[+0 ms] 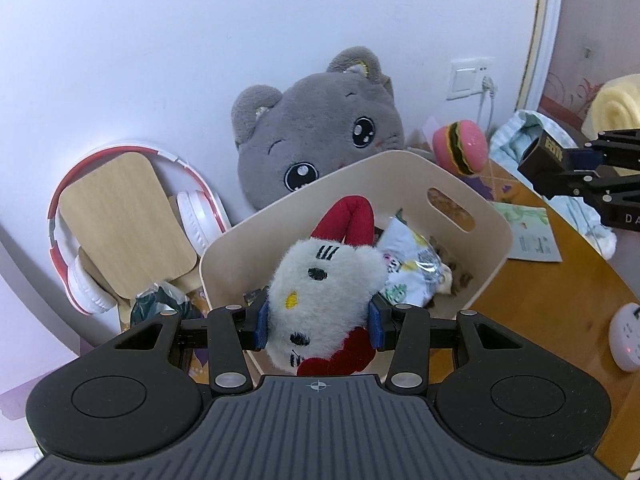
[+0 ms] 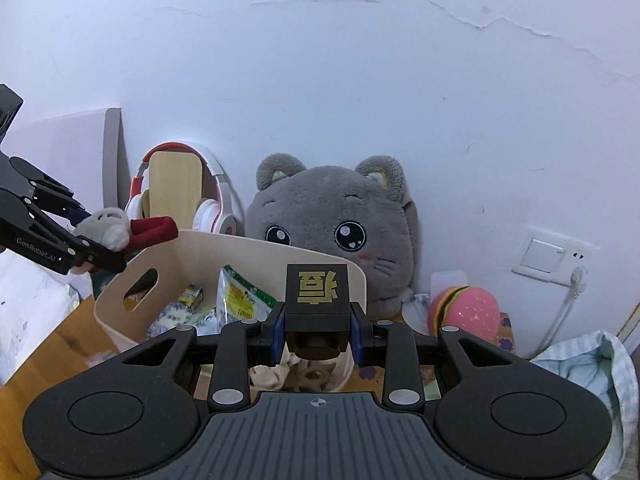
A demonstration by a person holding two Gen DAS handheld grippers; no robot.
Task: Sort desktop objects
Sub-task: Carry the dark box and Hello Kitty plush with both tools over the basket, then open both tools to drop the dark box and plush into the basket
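My left gripper (image 1: 318, 326) is shut on a small white kitten plush (image 1: 320, 300) with red limbs, held over the near rim of the beige bin (image 1: 492, 256). From the right wrist view the same plush (image 2: 110, 228) hangs at the bin's (image 2: 248, 252) left edge. My right gripper (image 2: 318, 334) is shut on a black block (image 2: 318, 296) with a gold character, held above the bin's near right side. That block (image 1: 546, 158) also shows at the right edge of the left wrist view. Snack packets (image 2: 244, 300) lie inside the bin.
A big grey cat plush (image 2: 340, 236) leans on the wall behind the bin. Red-and-white headphones (image 1: 196, 216) hang on a wooden stand (image 1: 124, 220) to the left. A pink burger toy (image 2: 468, 312), a wall socket (image 2: 548, 256), striped cloth (image 2: 592, 364) and a booklet (image 1: 532, 236) are at right.
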